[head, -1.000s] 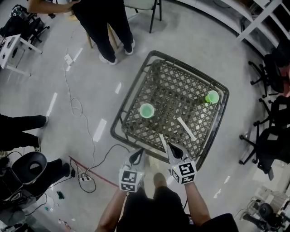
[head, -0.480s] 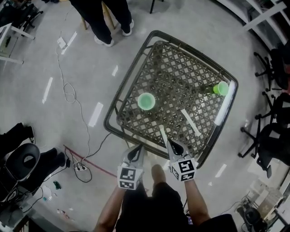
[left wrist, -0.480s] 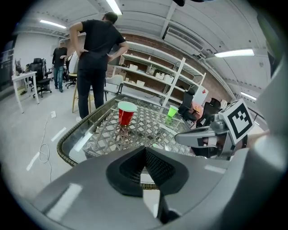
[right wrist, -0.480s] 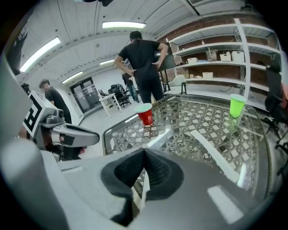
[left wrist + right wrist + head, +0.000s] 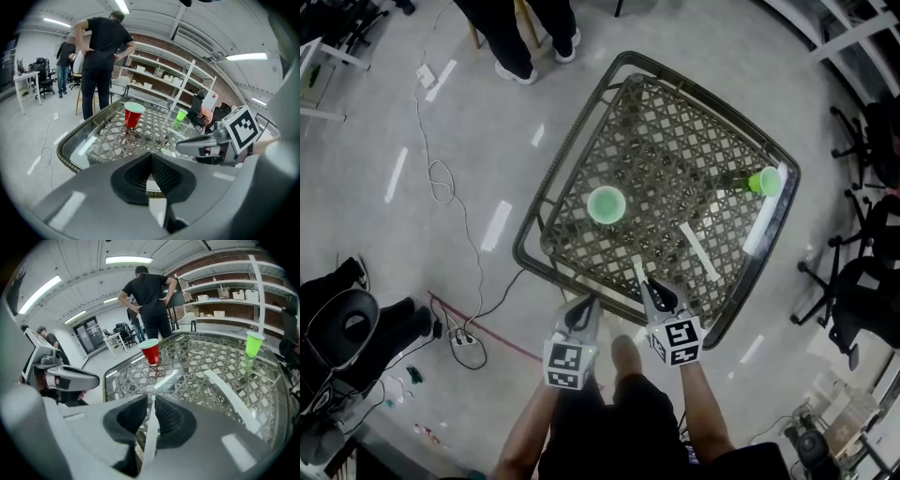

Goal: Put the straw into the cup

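A cup (image 5: 606,204) stands on the left half of the glass-topped wicker table (image 5: 581,141); it is red outside (image 5: 133,114) (image 5: 151,351). My right gripper (image 5: 652,286) (image 5: 152,401) is over the table's near edge. Its jaws have just been opening, and a thin white straw (image 5: 637,274) (image 5: 150,439) still runs between them, pointing toward the cup, with a slit showing beside it. A second white straw (image 5: 697,250) (image 5: 229,397) lies flat on the glass to the right. My left gripper (image 5: 584,307) (image 5: 151,157) hangs just left of the right one, shut and empty.
A green cup (image 5: 762,181) (image 5: 253,343) stands at the table's far right corner. A person in black (image 5: 511,28) stands beyond the table. Cables and a power strip (image 5: 464,339) lie on the floor at left. Office chairs (image 5: 862,281) crowd the right.
Both grippers have sunk a little toward the table's near edge, and the view has shifted so the table sits higher. The straw stays at the right gripper's tips.
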Motion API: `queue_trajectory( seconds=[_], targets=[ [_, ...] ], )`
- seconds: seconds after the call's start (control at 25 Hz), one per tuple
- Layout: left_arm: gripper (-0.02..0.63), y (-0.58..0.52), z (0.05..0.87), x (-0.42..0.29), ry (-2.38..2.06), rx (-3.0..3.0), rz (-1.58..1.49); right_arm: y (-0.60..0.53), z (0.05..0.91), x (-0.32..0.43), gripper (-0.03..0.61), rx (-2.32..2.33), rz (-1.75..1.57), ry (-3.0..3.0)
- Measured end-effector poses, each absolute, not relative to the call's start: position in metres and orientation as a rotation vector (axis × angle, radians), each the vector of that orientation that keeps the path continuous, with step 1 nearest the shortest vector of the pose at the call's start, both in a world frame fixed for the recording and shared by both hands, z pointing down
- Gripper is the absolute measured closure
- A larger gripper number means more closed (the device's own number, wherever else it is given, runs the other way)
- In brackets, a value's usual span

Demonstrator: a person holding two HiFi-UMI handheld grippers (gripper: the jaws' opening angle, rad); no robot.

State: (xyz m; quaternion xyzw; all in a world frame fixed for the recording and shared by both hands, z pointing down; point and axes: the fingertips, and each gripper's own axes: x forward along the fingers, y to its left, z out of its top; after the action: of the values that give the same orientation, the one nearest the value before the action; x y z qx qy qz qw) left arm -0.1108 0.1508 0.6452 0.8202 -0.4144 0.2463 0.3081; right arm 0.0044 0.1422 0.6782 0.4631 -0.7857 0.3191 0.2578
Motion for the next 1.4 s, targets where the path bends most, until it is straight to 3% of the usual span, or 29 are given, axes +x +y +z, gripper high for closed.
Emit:
queue_trajectory(
  seconds=[0.2, 0.36, 0.92, 1.4],
  targets=[
    [0.607, 0.15, 0.646, -0.111, -1.087, 2.166, 0.65, 0.138, 0.69, -0.002, 0.447, 1.225, 0.894, -2.087],
    [0.607, 0.147, 0.648, -0.114, -1.084, 2.165, 0.648, 0.136, 0.7, -0.003, 0.416, 1.226, 0.884, -2.048],
    [0.607, 0.142, 0.656, -0.124, -1.087, 2.138, 0.653, 0.136, 0.721, -0.004, 0.421, 1.177, 0.876, -1.952],
    [0.607, 0.139, 0.652, -0.128, -1.092, 2.138, 0.654, 0.135, 0.725, 0.003, 0.518, 1.175, 0.825, -1.891]
  ],
)
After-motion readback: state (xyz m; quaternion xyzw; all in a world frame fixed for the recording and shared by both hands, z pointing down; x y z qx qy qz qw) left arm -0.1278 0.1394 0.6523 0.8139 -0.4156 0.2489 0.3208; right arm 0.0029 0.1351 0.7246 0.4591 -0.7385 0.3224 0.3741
